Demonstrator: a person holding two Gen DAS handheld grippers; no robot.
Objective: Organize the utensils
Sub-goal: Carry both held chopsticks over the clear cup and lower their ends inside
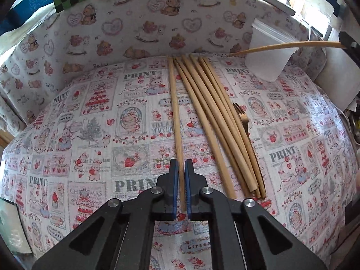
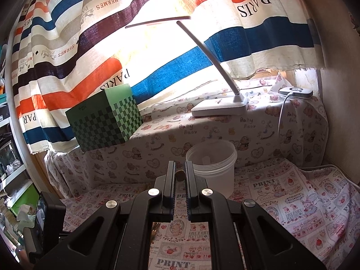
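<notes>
In the left wrist view, one wooden chopstick (image 1: 176, 112) lies apart on the printed tablecloth (image 1: 90, 135), and my left gripper (image 1: 181, 163) is shut on its near end. To its right, several more chopsticks (image 1: 216, 123) lie in a loose bundle over a golden fork (image 1: 241, 118). My right gripper (image 1: 348, 42) shows at the right edge, holding another chopstick (image 1: 281, 46) level in front of a clear plastic cup (image 1: 267, 56). In the right wrist view, the right gripper (image 2: 180, 164) is shut on that chopstick, seen end-on (image 2: 180, 176), just left of the cup (image 2: 211, 166).
A raised ledge under teddy-bear cloth (image 2: 202, 135) backs the table. It carries a green checkered box (image 2: 105, 117), a white desk lamp (image 2: 220, 108) and a small white device with a cable (image 2: 295, 92). Striped curtains hang behind. Shelves and clutter stand at the left (image 2: 13, 180).
</notes>
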